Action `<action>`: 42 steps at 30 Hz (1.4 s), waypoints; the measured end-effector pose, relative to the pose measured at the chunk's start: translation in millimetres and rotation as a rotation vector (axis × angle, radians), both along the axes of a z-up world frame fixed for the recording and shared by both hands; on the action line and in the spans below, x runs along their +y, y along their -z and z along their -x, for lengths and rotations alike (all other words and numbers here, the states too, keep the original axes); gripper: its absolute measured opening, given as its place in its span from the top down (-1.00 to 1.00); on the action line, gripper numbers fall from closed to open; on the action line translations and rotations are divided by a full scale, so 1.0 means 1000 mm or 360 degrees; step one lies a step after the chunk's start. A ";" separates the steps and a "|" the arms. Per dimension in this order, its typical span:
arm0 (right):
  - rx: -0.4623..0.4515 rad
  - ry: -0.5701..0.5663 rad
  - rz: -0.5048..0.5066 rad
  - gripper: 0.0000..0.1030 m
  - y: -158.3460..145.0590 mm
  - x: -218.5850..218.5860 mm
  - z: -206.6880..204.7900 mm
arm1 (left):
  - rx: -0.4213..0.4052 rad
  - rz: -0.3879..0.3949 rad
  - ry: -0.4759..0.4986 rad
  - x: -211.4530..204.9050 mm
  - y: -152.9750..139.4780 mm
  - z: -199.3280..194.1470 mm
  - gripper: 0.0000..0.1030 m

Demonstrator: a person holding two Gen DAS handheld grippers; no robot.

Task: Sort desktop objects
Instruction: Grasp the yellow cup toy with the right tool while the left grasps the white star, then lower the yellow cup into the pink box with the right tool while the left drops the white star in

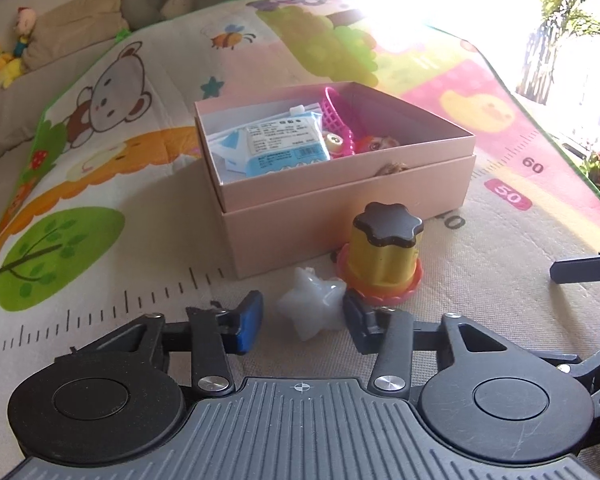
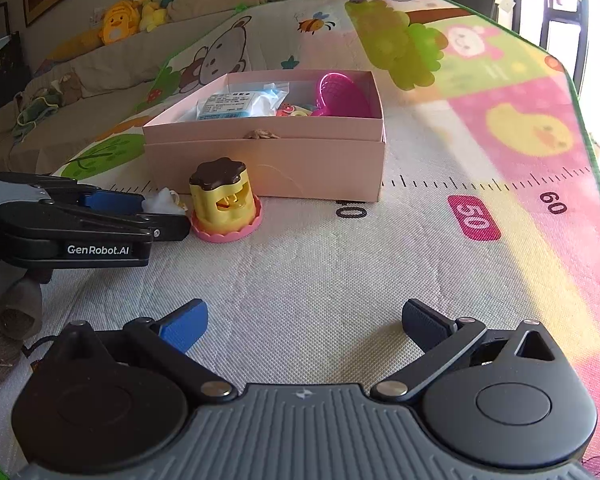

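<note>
A white star-shaped toy [image 1: 314, 306] lies on the play mat between the fingers of my left gripper [image 1: 302, 316]; the jaws are open around it, the right pad close to it. It also shows in the right wrist view [image 2: 165, 201] behind the left gripper [image 2: 148, 212]. A yellow toy cup with a brown lid on a pink base [image 1: 384, 254] [image 2: 225, 200] stands just beyond the star. An open pink box [image 1: 340, 208] [image 2: 268, 160] holds a blue packet, a pink scoop and small toys. My right gripper [image 2: 304, 322] is open and empty over the mat.
The colourful play mat [image 2: 340, 260] has a ruler print and a green edge at the right. A beige sofa with plush toys [image 2: 120, 24] stands at the back left. A bright window lies at the far right.
</note>
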State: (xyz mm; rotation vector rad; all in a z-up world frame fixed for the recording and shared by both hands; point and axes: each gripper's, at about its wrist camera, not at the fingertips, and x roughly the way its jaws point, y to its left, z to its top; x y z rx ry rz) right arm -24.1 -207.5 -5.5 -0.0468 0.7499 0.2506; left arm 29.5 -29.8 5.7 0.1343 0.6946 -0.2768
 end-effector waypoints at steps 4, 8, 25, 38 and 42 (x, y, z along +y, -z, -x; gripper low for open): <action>-0.0037 -0.0107 0.0010 -1.00 -0.015 0.009 -0.005 | -0.0010 -0.0036 -0.0024 0.010 -0.002 0.009 0.19; -0.0150 -0.0185 0.0071 -1.00 -0.034 0.030 -0.016 | 0.0002 -0.0018 -0.0086 0.037 -0.004 0.025 0.19; 0.0081 -0.0219 0.0058 -0.08 -0.015 0.064 -0.066 | 0.0041 -0.0027 -0.0183 0.058 -0.003 0.024 -0.31; -0.0115 -0.0314 -0.0004 -0.08 -0.099 -0.008 0.022 | -0.0329 -0.0055 0.0036 0.025 -0.087 0.056 0.18; -0.0422 -0.0220 -0.0123 -0.08 -0.172 -0.033 0.015 | -0.0546 -0.0074 0.0090 0.005 -0.132 0.038 0.18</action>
